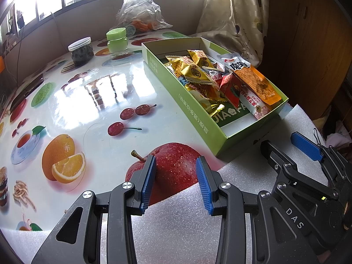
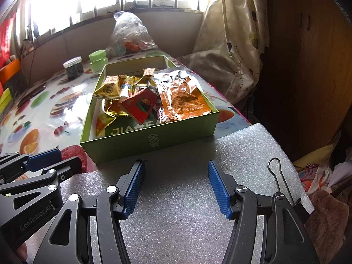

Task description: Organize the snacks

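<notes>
both grippers, left [image 1: 176, 182] and right [image 2: 176, 187], hang parted and empty; snacks [image 2: 140, 103] sit in the box [image 2: 154, 140] just ahead. sorting looks done or unstarted; next, reach forward.

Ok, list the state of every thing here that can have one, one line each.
green box: lidless, holding snack packets
orange packet: sealed, lying flat in the box
green-lidded jar: closed, upright
clear-lidded jar: closed, upright
plastic bag: crumpled, top bunched
left gripper: open, empty
right gripper: open, empty
</notes>
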A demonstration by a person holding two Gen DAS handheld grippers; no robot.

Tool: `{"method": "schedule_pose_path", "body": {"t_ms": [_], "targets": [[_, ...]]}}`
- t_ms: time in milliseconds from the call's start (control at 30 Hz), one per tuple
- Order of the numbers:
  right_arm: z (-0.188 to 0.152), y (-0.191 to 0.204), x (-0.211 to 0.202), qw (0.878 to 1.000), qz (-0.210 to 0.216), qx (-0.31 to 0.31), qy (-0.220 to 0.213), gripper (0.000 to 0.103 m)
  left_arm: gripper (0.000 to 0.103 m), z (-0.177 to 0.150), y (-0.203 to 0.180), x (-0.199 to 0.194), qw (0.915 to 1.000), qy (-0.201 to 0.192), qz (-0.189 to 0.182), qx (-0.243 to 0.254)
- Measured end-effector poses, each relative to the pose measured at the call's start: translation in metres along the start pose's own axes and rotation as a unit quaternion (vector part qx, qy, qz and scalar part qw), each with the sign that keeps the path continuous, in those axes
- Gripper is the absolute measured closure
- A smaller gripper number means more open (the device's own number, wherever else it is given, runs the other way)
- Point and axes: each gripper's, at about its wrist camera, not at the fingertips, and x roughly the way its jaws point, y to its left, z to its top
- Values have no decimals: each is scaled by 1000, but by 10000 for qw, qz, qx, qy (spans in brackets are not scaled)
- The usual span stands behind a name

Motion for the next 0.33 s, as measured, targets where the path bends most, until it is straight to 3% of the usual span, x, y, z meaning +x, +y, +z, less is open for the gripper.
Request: {"method": "schedule_pose_path", "body": {"t_ms": [333], "targets": [[0,0,0,10000,-1,-1,-4,44,64,-1,0,0,10000,-2,-6,-5]]}}
